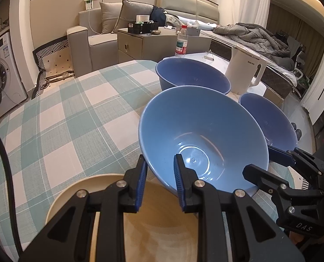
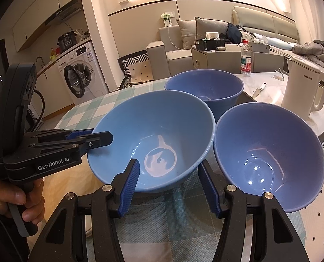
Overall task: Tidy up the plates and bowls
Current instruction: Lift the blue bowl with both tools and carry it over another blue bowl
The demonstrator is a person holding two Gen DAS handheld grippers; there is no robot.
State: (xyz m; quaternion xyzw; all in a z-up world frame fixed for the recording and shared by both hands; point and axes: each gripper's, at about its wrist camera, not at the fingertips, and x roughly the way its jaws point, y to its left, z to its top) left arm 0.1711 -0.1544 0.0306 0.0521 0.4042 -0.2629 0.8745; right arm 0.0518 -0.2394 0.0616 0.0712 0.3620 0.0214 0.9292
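Closest to me, a beige plate lies half hidden under my left gripper. That gripper pinches the rim of the light blue bowl, which is tipped with its mouth facing up and toward me. Only the right view shows my right gripper apart, one finger on each side of that bowl's wall. I cannot see its bottom. Behind it are two darker bowls.

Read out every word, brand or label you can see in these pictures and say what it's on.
"GenRobot.AI": side of the left gripper.
"DAS": body of the right gripper.
"AUX": white kettle.
Water bottle label, washing machine stickers, small print beside "GenRobot.AI": too small to read.
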